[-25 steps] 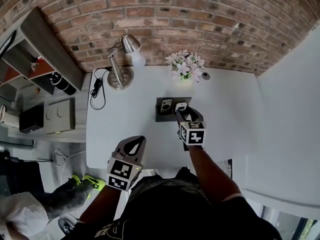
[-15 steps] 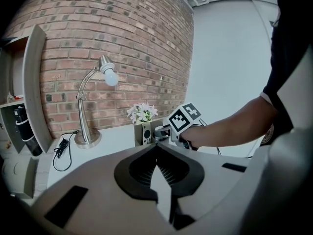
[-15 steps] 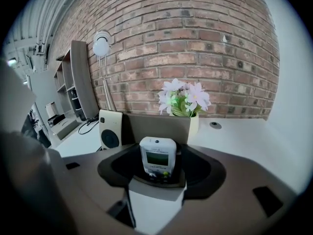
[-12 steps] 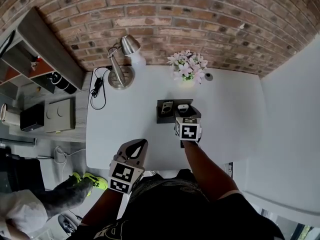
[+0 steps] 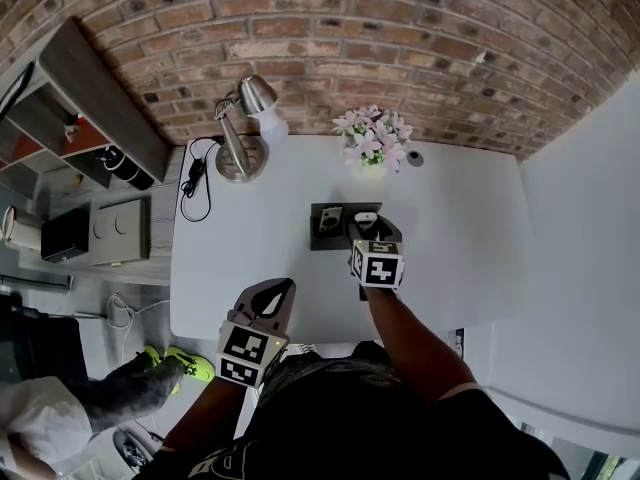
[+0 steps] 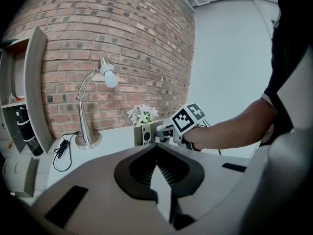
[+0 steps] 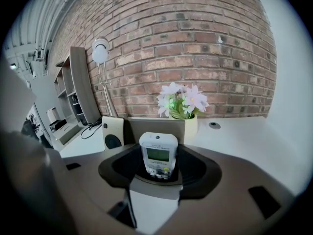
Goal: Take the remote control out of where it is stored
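The remote control (image 7: 158, 154), a white unit with a small display, stands upright in the right-hand slot of a dark holder (image 5: 318, 238). It has not been lifted out. A second remote (image 7: 112, 132), pale with a round pad, occupies the slot to its left.

The right gripper (image 5: 371, 234) is at the front of the holder with the remote control between its jaws. The jaws are spread wide and closing. A gap shows on each side of the remote body, so the pads are judged not to be pressing on it. The left gripper (image 5: 279, 288) is well apart from the holder, at the table's near edge. Its jaws are together and hold nothing.

The holder sits on a white table (image 5: 460, 228). Behind the holder are a flower vase (image 5: 372, 140) and a brick wall (image 5: 420, 48). A desk lamp (image 5: 240, 128) stands behind and to the left of the holder.

Step in hand: grasp approach, judged at the point just before clamping.

Next move calls for:
1. Close the jaws squarely on the two side faces of the remote control.
2. Confirm a firm hold.
3. Lift straight up along the slot, clear of the second remote.

If the holder rises with the remote control, steady it with the left gripper.
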Demonstrator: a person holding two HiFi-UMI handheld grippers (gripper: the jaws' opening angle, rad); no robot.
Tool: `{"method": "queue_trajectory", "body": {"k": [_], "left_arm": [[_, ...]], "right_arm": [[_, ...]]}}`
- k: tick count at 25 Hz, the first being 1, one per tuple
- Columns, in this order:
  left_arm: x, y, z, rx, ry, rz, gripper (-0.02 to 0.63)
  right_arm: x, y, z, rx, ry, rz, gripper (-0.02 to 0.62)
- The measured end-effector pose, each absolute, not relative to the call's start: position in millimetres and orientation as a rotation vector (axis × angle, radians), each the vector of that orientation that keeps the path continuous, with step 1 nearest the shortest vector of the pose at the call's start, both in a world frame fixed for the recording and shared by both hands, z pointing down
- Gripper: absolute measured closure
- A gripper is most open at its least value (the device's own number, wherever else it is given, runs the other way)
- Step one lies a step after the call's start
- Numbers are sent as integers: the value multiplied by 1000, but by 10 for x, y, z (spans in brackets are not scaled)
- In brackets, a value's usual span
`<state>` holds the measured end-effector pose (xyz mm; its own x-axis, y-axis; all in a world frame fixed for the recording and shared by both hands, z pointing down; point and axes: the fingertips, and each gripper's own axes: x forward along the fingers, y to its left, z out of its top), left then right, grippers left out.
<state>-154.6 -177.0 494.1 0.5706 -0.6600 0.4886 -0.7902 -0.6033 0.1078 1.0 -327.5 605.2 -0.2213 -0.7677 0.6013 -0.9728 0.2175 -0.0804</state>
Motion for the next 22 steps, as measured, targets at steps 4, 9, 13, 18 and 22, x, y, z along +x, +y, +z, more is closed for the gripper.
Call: {"method": "queue_trajectory", "body": {"k": [4, 9, 13, 18, 22], "left_arm": [[-1457, -1773, 4921, 2497, -1187, 582, 600], [-1310, -1776, 4865, 2507, -1194, 570, 600], [-1159, -1762, 4857, 2518, -1196, 560, 600], [-966, -1743, 4856, 2533, -1199, 551, 600], [-851, -1725, 4843, 2544, -1203, 554, 600]], "right_arm": [[42, -3262, 5871, 1608, -2113, 640, 359], [131, -3210, 5572, 1605, -2194, 630, 359], [239, -3138, 5369, 1590, -2264, 650, 359], [400, -3036, 5196, 1576, -2327, 621, 359], [585, -2937, 5152, 1580, -2334, 608, 359]]}}
